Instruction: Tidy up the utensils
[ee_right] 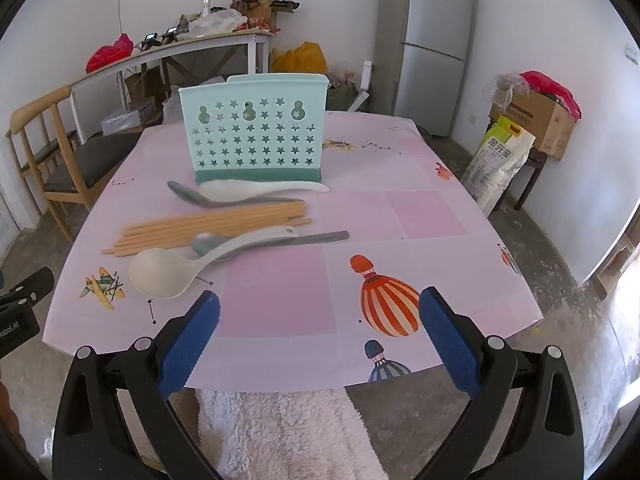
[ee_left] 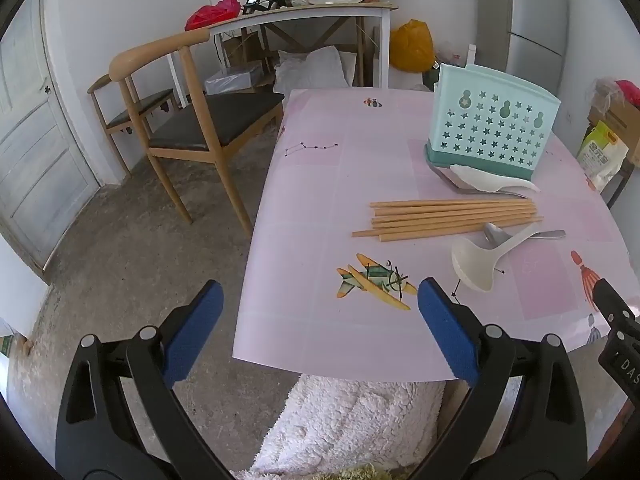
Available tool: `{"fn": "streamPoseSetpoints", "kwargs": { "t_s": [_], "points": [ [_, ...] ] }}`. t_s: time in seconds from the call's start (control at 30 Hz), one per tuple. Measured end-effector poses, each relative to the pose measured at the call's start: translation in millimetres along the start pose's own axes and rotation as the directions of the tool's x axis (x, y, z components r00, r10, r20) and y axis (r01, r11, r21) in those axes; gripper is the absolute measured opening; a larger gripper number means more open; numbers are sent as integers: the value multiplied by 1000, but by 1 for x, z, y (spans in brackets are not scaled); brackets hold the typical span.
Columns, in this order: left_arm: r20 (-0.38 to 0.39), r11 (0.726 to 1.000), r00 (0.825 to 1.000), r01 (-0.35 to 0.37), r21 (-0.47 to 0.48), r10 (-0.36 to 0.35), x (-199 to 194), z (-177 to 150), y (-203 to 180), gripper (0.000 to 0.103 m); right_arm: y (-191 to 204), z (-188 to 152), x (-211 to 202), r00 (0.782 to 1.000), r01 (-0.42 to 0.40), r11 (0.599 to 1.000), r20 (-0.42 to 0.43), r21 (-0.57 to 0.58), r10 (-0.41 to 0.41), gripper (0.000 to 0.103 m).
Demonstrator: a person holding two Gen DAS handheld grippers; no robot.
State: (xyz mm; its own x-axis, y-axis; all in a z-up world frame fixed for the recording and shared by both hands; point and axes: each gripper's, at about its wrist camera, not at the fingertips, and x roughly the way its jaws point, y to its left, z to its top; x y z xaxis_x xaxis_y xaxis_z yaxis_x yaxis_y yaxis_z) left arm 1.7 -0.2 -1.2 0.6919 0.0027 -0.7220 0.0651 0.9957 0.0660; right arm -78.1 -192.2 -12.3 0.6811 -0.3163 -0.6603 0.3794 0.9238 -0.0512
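A mint-green utensil holder (ee_right: 251, 136) (ee_left: 490, 126) with star holes stands upright on the pink table (ee_right: 400, 216) (ee_left: 320, 184). In front of it lie a white spoon (ee_right: 264, 190) (ee_left: 492, 180), a grey metal spoon (ee_right: 224, 199), a bundle of wooden chopsticks (ee_right: 208, 226) (ee_left: 452, 218), a white ladle (ee_right: 192, 262) (ee_left: 486, 258) and another metal spoon (ee_right: 280, 240) (ee_left: 520, 234) under it. My left gripper (ee_left: 320, 308) hangs open at the table's near left edge. My right gripper (ee_right: 320, 320) is open above the near edge, nothing between its fingers.
A wooden chair (ee_left: 188, 120) stands left of the table, a cluttered side table (ee_right: 180, 48) behind it. A grey fridge (ee_right: 424, 40), a cardboard box (ee_right: 536, 120) and a rice bag (ee_right: 500, 160) are at the right. A fluffy white fabric (ee_right: 280, 432) lies below the near edge.
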Motion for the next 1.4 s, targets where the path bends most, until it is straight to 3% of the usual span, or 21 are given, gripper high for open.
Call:
{"fn": "streamPoseSetpoints", "kwargs": {
  "t_s": [1.4],
  "points": [
    [2,1000,1000,2,2,-2,0,1,0,94,2,1,0,1000,-2,1000,-2,-4,2,97]
  ]
}}
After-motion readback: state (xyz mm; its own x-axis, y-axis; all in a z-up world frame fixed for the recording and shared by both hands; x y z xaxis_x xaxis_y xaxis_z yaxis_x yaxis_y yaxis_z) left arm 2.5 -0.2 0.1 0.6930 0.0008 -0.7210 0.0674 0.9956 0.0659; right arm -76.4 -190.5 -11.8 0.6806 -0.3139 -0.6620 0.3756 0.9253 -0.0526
